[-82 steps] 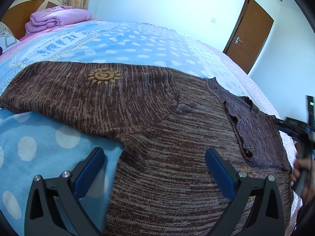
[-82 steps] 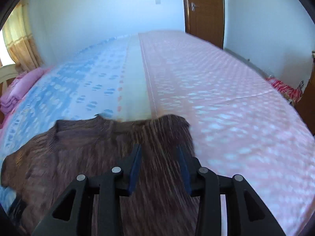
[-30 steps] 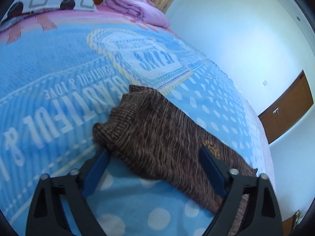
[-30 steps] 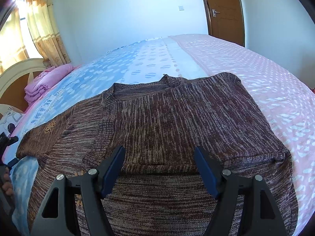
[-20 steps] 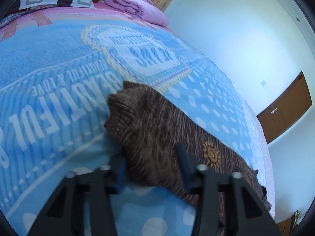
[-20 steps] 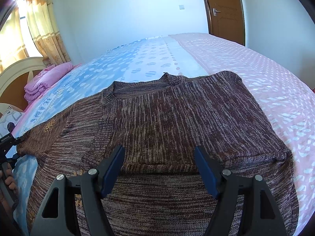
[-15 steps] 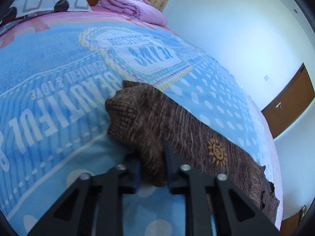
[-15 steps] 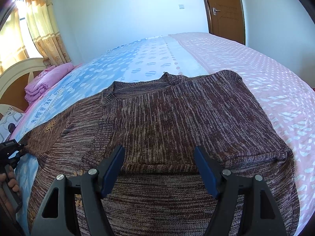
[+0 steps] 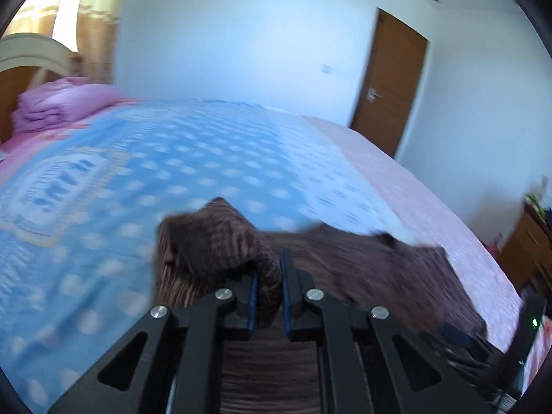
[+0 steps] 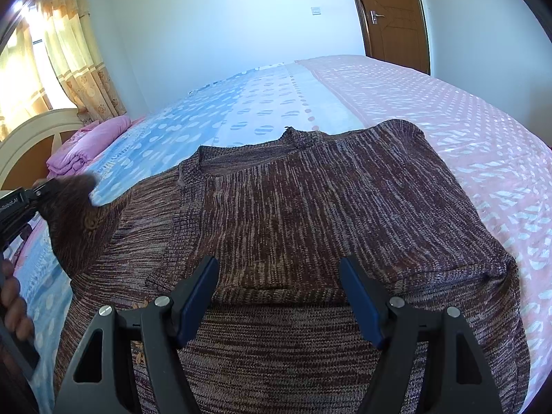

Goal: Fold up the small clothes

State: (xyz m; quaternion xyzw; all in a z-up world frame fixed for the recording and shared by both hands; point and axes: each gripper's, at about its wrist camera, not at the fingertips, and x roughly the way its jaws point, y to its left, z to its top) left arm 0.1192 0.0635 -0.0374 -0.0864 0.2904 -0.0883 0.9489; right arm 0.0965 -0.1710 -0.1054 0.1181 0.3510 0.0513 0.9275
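Above the bed [image 10: 448, 110], left hand-held gripper [image 9: 268, 289] lifts the pinched sweater [image 10: 310, 207] sleeve; right hand-held gripper [image 10: 279, 296] hovers agape.

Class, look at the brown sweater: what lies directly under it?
The brown sweater lies on the dotted blue-and-pink bedspread. Whatever lies under its middle is hidden.
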